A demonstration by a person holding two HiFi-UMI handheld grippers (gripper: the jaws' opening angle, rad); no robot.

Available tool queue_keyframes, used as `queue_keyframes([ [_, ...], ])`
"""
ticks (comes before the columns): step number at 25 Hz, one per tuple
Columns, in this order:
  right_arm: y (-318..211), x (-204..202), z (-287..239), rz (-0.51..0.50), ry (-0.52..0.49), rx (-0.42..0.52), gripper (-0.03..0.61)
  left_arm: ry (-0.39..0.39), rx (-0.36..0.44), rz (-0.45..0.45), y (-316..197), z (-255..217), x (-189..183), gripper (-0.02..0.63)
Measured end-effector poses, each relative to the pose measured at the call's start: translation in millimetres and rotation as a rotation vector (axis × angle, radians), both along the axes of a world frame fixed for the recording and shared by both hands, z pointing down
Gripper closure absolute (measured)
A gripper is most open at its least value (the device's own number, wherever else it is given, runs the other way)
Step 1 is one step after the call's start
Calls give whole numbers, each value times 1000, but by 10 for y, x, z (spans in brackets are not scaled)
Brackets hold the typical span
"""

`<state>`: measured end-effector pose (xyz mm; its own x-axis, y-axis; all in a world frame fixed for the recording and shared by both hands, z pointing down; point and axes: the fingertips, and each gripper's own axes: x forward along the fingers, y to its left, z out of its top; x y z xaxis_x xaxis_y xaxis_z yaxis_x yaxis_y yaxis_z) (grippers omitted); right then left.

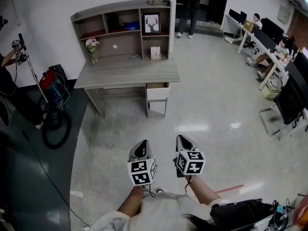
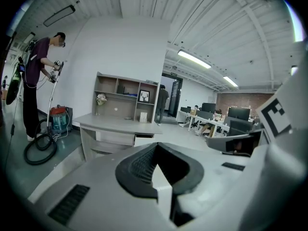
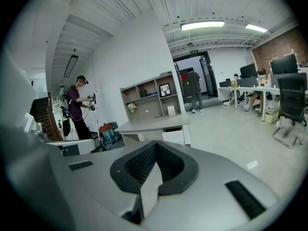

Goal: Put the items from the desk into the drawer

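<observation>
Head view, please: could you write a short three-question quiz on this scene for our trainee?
1. True or false: the left gripper holds an item from the desk.
2. The top drawer under the desk is: A) fully shut; B) pulled partly open; C) lying on the floor.
3. Fill in: the framed picture on the shelf shows a ____.

Key: 1 false, its jaws are shut with nothing between them; 2 B; 3 deer.
</observation>
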<state>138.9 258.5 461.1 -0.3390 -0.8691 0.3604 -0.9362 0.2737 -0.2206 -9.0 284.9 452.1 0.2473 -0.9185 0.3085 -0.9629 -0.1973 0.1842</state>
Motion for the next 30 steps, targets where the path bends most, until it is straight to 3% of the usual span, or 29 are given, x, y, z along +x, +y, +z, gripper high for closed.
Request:
queue_keyframes([
  [18, -444, 92, 194, 21, 23, -31, 580, -1, -33, 29, -551, 224, 72, 615],
  [30, -1467, -155, 118, 24, 30, -13, 580, 3, -20, 31, -1599, 188, -171, 615],
])
